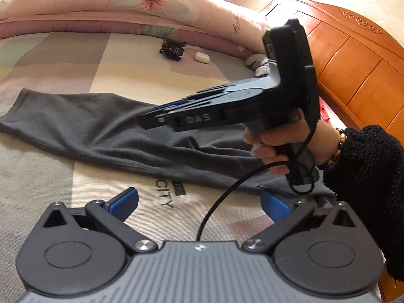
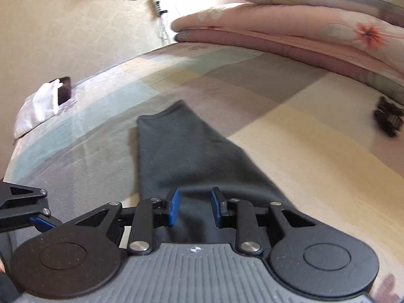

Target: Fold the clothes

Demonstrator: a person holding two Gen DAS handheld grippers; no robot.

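A dark grey garment (image 1: 101, 128) lies stretched out as a long strip on the patchwork bedsheet (image 1: 50, 58). My left gripper (image 1: 199, 204) hovers near the garment's right end, jaws spread wide, with only sheet and a black cable between them. A hand in a black fleecy sleeve holds my right gripper (image 1: 151, 121) above the middle of the garment. In the right wrist view the garment (image 2: 181, 151) runs away from my right gripper (image 2: 195, 207). Its blue pads (image 2: 174, 207) stand a little apart just over the cloth, not pressing on it. One finger of the left gripper (image 2: 38, 222) shows at the left edge.
A folded floral quilt (image 1: 141, 7) lies along the far side of the bed. In front of it sit a black hair clip (image 1: 173, 49), a small white case (image 1: 201, 57) and a grey crumpled cloth (image 1: 258, 63). A wooden headboard (image 1: 353, 58) stands on the right. A tissue pack (image 2: 43, 101) rests at the bed's far left edge.
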